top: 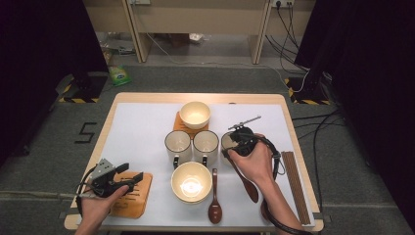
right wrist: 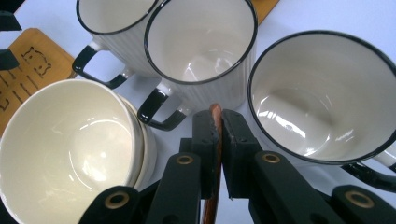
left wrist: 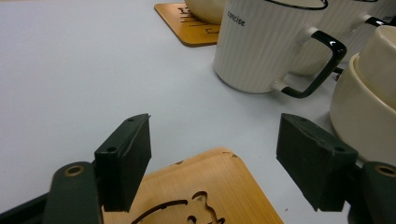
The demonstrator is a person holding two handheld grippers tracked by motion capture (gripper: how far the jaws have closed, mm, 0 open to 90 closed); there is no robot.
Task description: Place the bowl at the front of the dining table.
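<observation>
Right gripper (right wrist: 218, 122): jaws clamped on the thin handle of a dark brown wooden spoon (top: 246, 180), near its tip, between the middle and right white black-rimmed mugs (right wrist: 327, 93). The spoon's bowl trails back toward the person on the white table cover (top: 142, 127).

Left gripper (left wrist: 215, 158): jaws wide apart, nothing between them, poised over the near wooden cut-out coaster (left wrist: 205, 191).

Risk, as judged: the hold sits far from the spoon's bowl, so the spoon may pivot or slip when lifted and knock a mug or the stacked cream bowls (right wrist: 70, 140).

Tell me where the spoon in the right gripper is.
In the high view, the spoon slants down the table's right side from the right gripper, beside the right mug; another spoon lies left of it.
</observation>
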